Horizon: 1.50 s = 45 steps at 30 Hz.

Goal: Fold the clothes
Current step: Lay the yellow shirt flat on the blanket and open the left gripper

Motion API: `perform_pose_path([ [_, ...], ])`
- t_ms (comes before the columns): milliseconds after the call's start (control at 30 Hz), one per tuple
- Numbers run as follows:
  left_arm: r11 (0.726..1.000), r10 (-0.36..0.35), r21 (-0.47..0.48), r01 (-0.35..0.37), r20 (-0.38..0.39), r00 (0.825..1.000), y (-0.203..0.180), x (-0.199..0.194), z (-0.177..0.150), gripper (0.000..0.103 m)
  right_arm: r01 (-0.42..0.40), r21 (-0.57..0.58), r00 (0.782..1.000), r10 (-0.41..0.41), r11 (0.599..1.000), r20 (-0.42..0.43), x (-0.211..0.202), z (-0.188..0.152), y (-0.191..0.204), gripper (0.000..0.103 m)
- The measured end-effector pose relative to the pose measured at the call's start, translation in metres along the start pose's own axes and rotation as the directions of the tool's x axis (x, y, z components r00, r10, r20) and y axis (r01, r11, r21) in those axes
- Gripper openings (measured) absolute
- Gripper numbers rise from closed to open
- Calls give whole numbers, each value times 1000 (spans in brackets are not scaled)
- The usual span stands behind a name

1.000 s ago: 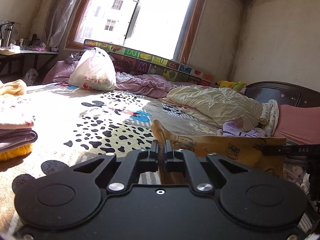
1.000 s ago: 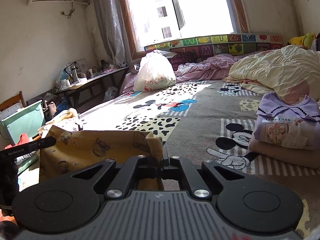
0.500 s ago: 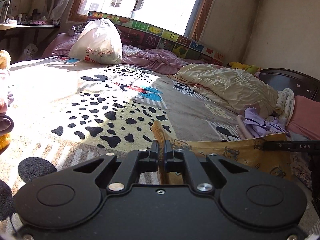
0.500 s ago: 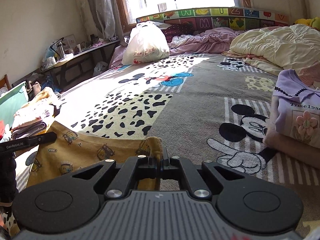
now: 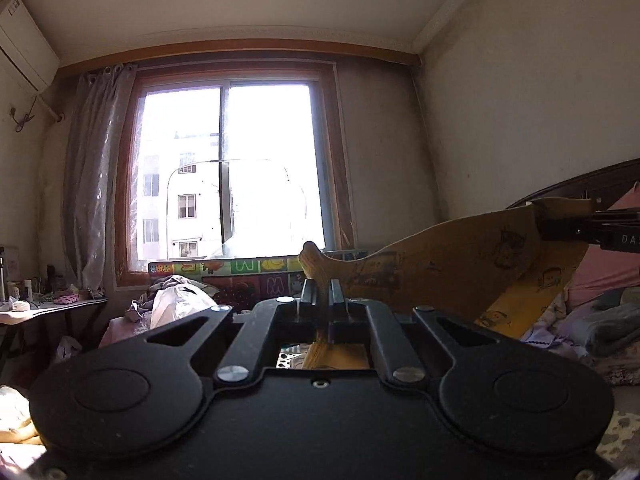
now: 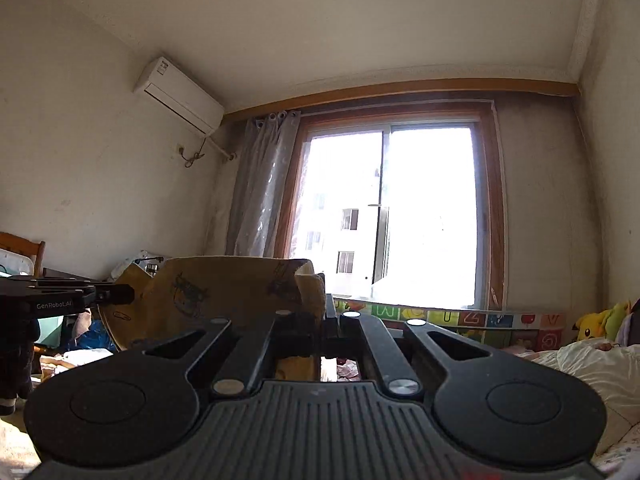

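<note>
While the yellow printed garment (image 5: pixel 460 264) hangs stretched in the air between them, well above the bed (image 6: pixel 592 364), the left gripper (image 5: pixel 323 300) and the right gripper (image 6: pixel 320 312) each have their jaws pinched tight on one of its upper corners. No fold shows in it yet. Judging by the folded grey and lilac clothes (image 5: pixel 600 328) near the bed's right edge, some pieces are done, while this one is only at the start.

The yellow garment (image 5: pixel 448 264) is soft matt printed cloth. The left gripper (image 5: pixel 322 294) is matt black plastic with shiny metal screws.
</note>
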<state>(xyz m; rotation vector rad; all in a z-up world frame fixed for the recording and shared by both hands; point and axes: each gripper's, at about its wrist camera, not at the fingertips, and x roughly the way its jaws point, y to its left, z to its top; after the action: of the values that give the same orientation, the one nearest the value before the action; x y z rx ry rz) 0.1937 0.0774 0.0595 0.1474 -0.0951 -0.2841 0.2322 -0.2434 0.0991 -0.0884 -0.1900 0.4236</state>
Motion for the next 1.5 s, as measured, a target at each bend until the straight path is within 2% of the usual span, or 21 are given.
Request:
perform_pose_path([
  [67, 996, -36, 80, 46, -118, 992, -19, -17, -47, 3, -20, -41, 996, 16, 999, -88, -16, -27, 6, 5],
  [133, 987, -64, 127, 101, -267, 962, -41, -32, -102, 3, -89, -91, 968, 64, 992, -243, -32, -78, 21, 5],
  [167, 983, -71, 138, 123, -331, 941, -51, -39, -127, 3, -134, -121, 941, 88, 984, -326, -40, -106, 32, 5],
  [233, 972, -80, 166, 166, -428, 900, -71, -54, -165, 3, -241, -155, 854, 134, 958, -502, -58, -168, 57, 5],
  [333, 930, -83, 276, 242, -486, 870, -92, -74, -186, 3, -353, -174, 747, 165, 919, -644, -90, -230, 90, 4],
  [400, 931, -92, 268, 249, -486, 869, -84, -79, -187, 3, -357, -177, 742, 163, 917, -651, -107, -240, 100, 5],
  [700, 926, -164, 220, 307, -498, 852, -57, -110, -185, 3, -357, -244, 777, 142, 902, -613, -129, -220, 97, 5],
  [733, 923, -182, 205, 327, -514, 838, -55, -114, -185, 3, -354, -247, 785, 143, 902, -603, -132, -219, 95, 5],
  [800, 918, -223, 149, 368, -574, 788, -50, -121, -186, 5, -378, -257, 787, 162, 889, -595, -137, -216, 97, 5],
  [833, 925, -238, 110, 363, -576, 782, -45, -126, -183, 6, -422, -248, 762, 192, 872, -619, -137, -215, 101, 5],
  [900, 944, -257, 40, 327, -533, 806, -34, -137, -173, 7, -508, -222, 702, 251, 832, -667, -138, -214, 110, 13],
  [967, 952, -292, -64, 299, -477, 829, -24, -144, -161, 9, -585, -184, 625, 295, 790, -723, -141, -211, 119, 23],
  [1033, 950, -310, -115, 289, -437, 845, -24, -147, -154, 25, -612, -157, 577, 302, 775, -759, -148, -206, 125, 33],
  [1067, 950, -312, -116, 291, -435, 845, -27, -148, -151, 40, -606, -138, 571, 307, 784, -761, -151, -203, 126, 33],
  [1100, 951, -305, -99, 292, -444, 843, -31, -148, -150, 47, -591, -126, 577, 308, 796, -756, -153, -199, 125, 36],
  [1200, 958, -250, -4, 286, -498, 831, -47, -142, -155, 49, -513, -127, 625, 268, 849, -733, -155, -190, 123, 44],
  [1300, 967, -190, 40, 252, -542, 818, -59, -127, -164, 49, -477, -181, 661, 215, 860, -719, -153, -188, 126, 47],
  [1333, 969, -184, 37, 244, -551, 814, -62, -122, -167, 49, -472, -206, 665, 193, 857, -721, -152, -190, 128, 49],
  [1433, 976, -163, 29, 218, -566, 808, -67, -109, -172, 47, -472, -218, 641, 162, 854, -750, -146, -200, 130, 50],
  [1467, 976, -154, 38, 213, -568, 809, -69, -107, -174, 32, -474, -212, 632, 163, 855, -757, -146, -203, 130, 49],
  [1500, 975, -145, 59, 216, -568, 810, -71, -107, -174, 6, -477, -206, 624, 164, 855, -764, -145, -207, 129, 45],
])
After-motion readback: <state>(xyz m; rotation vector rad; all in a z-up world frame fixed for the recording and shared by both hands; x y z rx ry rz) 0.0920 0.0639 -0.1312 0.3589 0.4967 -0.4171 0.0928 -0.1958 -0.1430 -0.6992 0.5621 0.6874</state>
